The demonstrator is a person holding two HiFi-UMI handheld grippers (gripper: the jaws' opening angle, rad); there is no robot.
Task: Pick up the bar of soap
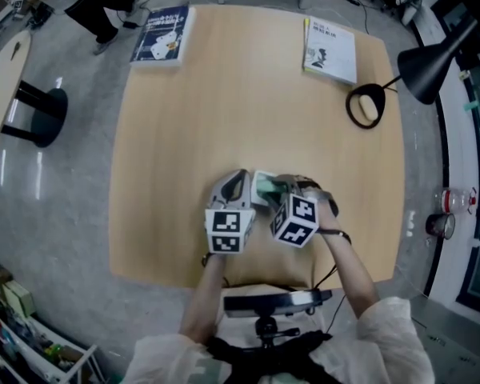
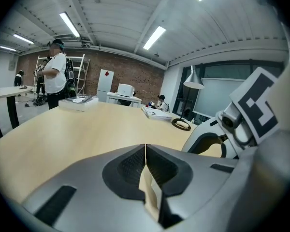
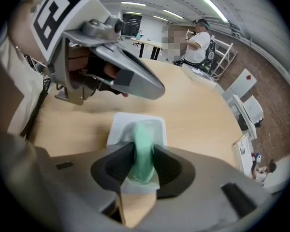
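A pale green bar of soap (image 3: 141, 151) stands on edge between the pads of my right gripper (image 3: 141, 167), which is shut on it. Right under it a white soap dish (image 3: 117, 128) lies on the wooden table (image 1: 224, 110). Whether the soap still touches the dish I cannot tell. In the head view the soap (image 1: 269, 186) and dish (image 1: 258, 198) lie near the table's front middle, at the tip of the right gripper (image 1: 277, 189). My left gripper (image 1: 242, 179) is just to the left, its jaws pressed together and empty (image 2: 145, 164).
A blue book (image 1: 162, 35) lies at the far left corner, a white book (image 1: 331, 50) at the far right. A black desk lamp (image 1: 428, 66) with a ring base (image 1: 366, 106) stands at the right edge. People stand beyond the table (image 2: 55, 76).
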